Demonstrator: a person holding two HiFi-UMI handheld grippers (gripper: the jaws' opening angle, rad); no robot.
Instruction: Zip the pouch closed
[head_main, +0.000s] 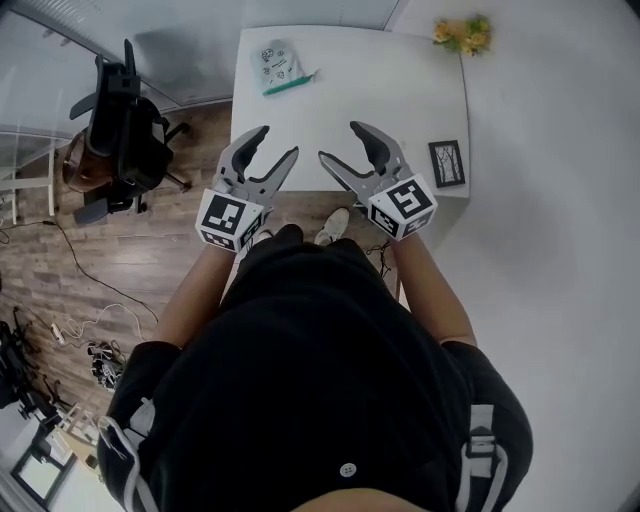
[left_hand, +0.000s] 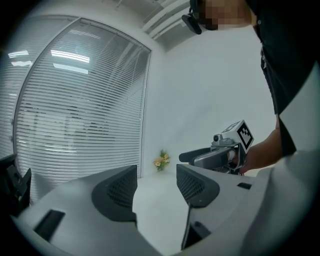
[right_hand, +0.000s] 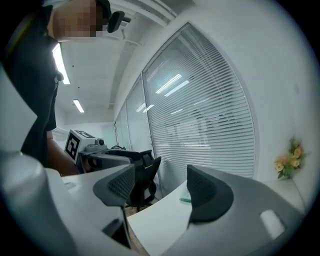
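Observation:
A white pouch (head_main: 278, 65) with a green zipper edge lies flat at the far left of the white table (head_main: 400, 90). In the right gripper view only a sliver of the pouch (right_hand: 185, 198) shows beside the right jaw. My left gripper (head_main: 278, 141) hovers open over the table's near edge, short of the pouch, with nothing between its jaws. My right gripper (head_main: 339, 141) hangs beside it, also open and empty. Each gripper view looks along its own empty jaws, left gripper (left_hand: 156, 186) and right gripper (right_hand: 160, 192), and shows the other gripper to one side.
A black office chair (head_main: 125, 130) stands on the wood floor left of the table. On the table's right edge lies a small framed picture (head_main: 447, 163), with yellow flowers (head_main: 462, 35) at the far right corner. Cables (head_main: 90, 335) trail on the floor. Window blinds (left_hand: 75, 115) close off the left side.

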